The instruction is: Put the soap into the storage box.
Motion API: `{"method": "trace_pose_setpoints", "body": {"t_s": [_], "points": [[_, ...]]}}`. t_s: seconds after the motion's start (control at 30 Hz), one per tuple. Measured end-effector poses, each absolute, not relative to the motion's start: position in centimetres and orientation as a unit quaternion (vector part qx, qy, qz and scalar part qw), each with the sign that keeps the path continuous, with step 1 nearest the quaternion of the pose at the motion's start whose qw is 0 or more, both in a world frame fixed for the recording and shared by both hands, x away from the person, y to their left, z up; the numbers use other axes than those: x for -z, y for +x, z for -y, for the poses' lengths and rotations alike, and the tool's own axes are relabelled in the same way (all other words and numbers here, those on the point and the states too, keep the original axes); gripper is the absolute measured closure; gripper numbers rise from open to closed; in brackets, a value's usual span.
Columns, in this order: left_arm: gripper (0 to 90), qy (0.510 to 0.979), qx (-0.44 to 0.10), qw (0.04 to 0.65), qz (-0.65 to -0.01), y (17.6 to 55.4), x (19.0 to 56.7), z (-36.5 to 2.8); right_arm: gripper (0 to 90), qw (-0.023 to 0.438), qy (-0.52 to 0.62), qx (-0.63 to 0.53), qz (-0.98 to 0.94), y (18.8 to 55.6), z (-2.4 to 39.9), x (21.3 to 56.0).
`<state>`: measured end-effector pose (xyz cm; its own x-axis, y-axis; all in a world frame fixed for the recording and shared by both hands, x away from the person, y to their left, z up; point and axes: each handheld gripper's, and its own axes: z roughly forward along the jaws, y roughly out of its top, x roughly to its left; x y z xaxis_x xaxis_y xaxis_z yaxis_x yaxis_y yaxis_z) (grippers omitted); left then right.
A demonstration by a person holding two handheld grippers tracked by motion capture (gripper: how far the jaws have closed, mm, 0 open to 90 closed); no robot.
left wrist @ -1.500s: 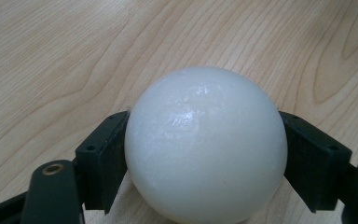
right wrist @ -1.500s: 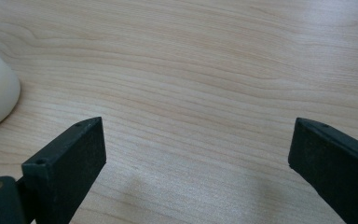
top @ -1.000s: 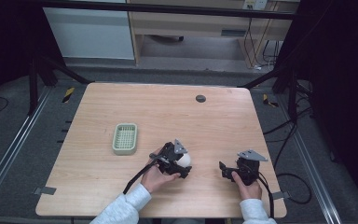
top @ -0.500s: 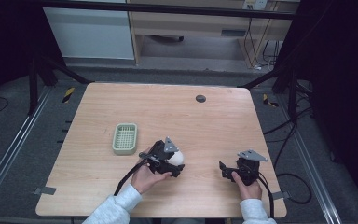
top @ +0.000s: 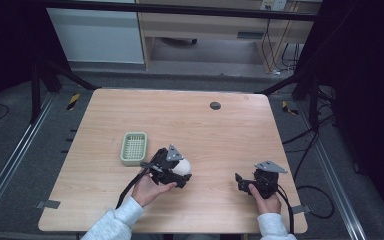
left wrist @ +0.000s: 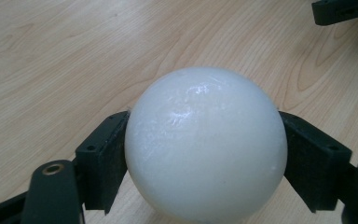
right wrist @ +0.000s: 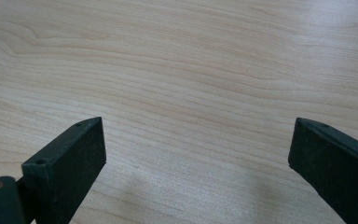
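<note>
The left hand-held gripper [top: 172,169] is clamped on a smooth white plastic ball [left wrist: 206,144], just beside the pale green slotted plastic basket [top: 133,148] on the light wooden table [top: 220,130]. The right hand-held gripper [top: 250,181] rests with jaws apart. Likely next: carry the ball over the basket and release.

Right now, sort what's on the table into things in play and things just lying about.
In play:
left gripper, jaws shut on the white ball
green basket, likely its goal

Lying about:
right gripper, open and empty
dark round disc
</note>
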<state>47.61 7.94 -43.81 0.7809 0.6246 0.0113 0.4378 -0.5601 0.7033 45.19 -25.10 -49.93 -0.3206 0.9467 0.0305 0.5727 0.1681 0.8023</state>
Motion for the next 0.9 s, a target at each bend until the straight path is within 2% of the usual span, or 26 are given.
{"method": "trace_pose_setpoints", "body": {"t_s": [0.9], "points": [[22.5,0.856,-0.156,0.363,-0.334,48.7,41.7,-12.4,4.4,0.252,0.526,-0.371,-0.723,45.2,25.1,50.0]]}}
